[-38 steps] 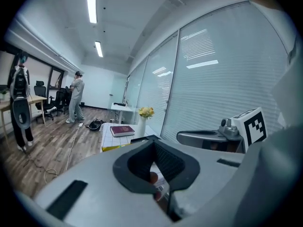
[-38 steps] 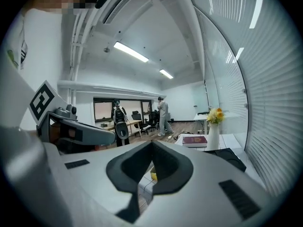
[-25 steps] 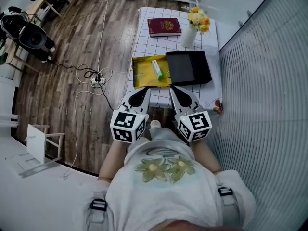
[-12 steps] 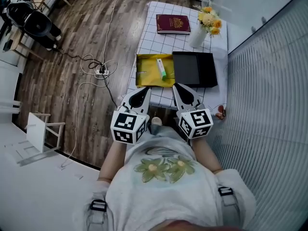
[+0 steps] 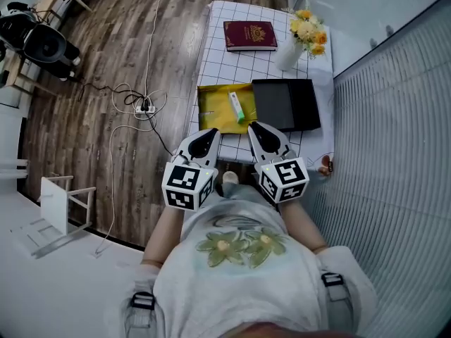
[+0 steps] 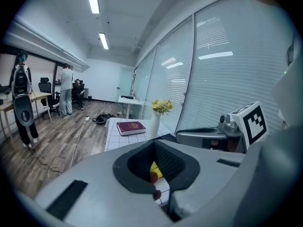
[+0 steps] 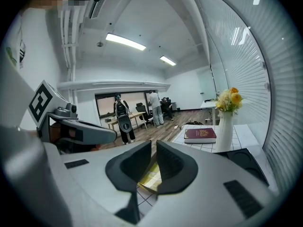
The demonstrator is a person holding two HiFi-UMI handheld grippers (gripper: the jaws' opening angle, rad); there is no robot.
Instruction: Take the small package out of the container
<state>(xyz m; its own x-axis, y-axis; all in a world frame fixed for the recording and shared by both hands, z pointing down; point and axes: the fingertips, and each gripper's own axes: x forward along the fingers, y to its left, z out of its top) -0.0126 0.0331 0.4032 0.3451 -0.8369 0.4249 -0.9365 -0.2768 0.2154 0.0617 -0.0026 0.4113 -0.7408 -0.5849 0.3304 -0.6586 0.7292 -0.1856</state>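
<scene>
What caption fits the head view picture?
Left tool and right tool hover near the yellow container holding the small package.

The person holds both grippers out in front of the torso (image 5: 239, 259), side by side and a little apart, with the jaws pointing toward the far side. The left gripper (image 5: 205, 136) has its jaws drawn together with nothing between them; the right gripper (image 5: 255, 129) is likewise closed and empty. Their tips lean slightly toward each other. Each marker cube (image 5: 187, 185) sits at the near end, close to the body. The bare forearms (image 5: 163, 234) run back from the cubes, elbows spread out to either side
</scene>
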